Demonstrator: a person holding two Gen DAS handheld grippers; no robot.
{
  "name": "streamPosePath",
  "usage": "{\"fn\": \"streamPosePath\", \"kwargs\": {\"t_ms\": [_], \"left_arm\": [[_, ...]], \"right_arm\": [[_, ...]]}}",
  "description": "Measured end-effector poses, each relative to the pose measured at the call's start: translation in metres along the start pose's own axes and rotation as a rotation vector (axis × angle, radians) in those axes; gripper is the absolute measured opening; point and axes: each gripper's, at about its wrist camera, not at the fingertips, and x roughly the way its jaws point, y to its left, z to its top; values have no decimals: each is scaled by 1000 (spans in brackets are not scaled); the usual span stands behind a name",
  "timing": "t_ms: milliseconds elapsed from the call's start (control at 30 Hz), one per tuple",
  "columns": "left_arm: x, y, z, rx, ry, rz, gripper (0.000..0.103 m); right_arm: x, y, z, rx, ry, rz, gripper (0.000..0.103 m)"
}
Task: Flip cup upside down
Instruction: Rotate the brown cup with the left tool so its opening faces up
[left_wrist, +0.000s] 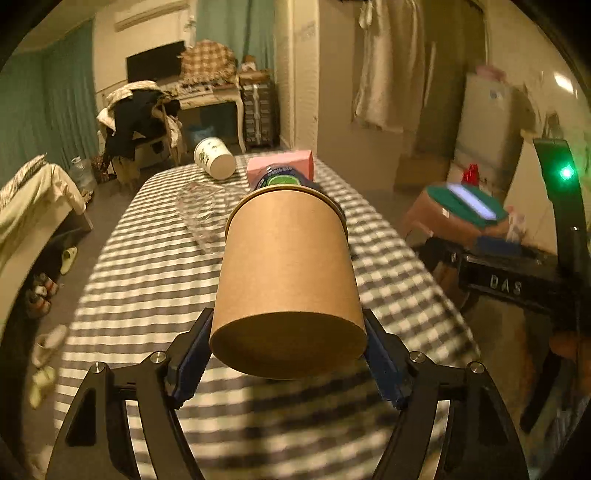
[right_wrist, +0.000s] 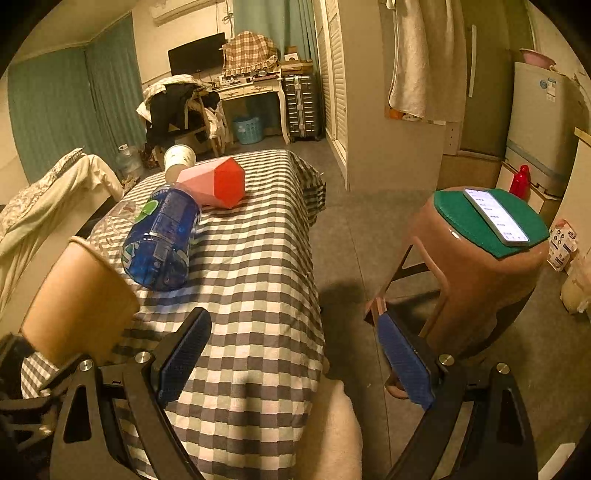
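Note:
My left gripper (left_wrist: 286, 354) is shut on a brown paper cup (left_wrist: 286, 273), clamped near its closed base. The cup is held tilted above the checkered table (left_wrist: 147, 280), base toward the camera, rim pointing away. The same cup (right_wrist: 79, 295) shows at the left edge of the right wrist view, rim up and to the left. My right gripper (right_wrist: 295, 354) is open and empty, hanging over the table's right edge (right_wrist: 258, 295).
On the table lie a blue plastic bottle (right_wrist: 162, 240), a pink and red faceted box (right_wrist: 218, 181), a white paper cup on its side (left_wrist: 216, 158) and a clear plastic sheet (left_wrist: 201, 210). A brown stool (right_wrist: 472, 266) with a phone (right_wrist: 495, 216) stands to the right.

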Motion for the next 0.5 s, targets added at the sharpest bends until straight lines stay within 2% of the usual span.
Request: {"fn": "streamPosePath", "kwargs": {"t_ms": [300, 433, 500], "left_arm": [[-22, 26, 10, 75, 252, -6, 77], [-21, 24, 10, 143, 393, 5, 77], [-15, 24, 10, 154, 474, -14, 77]], "right_arm": [[-6, -3, -1, 12, -6, 17, 92], [-4, -6, -1, 23, -3, 23, 92], [-3, -7, -1, 28, 1, 27, 92]]}}
